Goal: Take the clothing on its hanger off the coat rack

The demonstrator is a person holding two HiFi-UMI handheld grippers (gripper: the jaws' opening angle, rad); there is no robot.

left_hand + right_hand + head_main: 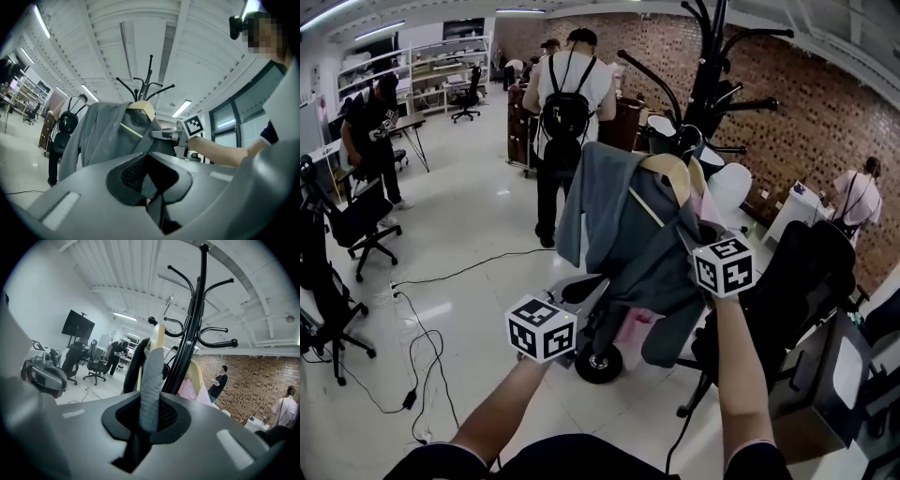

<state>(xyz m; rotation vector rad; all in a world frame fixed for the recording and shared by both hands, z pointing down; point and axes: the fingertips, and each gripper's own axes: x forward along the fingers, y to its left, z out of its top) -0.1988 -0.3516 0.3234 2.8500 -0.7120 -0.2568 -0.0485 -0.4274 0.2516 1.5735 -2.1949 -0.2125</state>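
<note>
A grey jacket hangs on a wooden hanger from the black coat rack. My right gripper is at the jacket's shoulder, shut on a fold of grey fabric beside the hanger; the rack's pole rises just behind. My left gripper is lower, at the jacket's left front. Its jaws are closed on grey cloth. From the left gripper view the jacket fills the middle and the right gripper reaches in at its collar.
A pink garment hangs on the same rack behind the jacket. A person with a backpack stands beyond the rack. Office chairs stand left, a black chair right. Cables lie on the floor; a wheel sits below the jacket.
</note>
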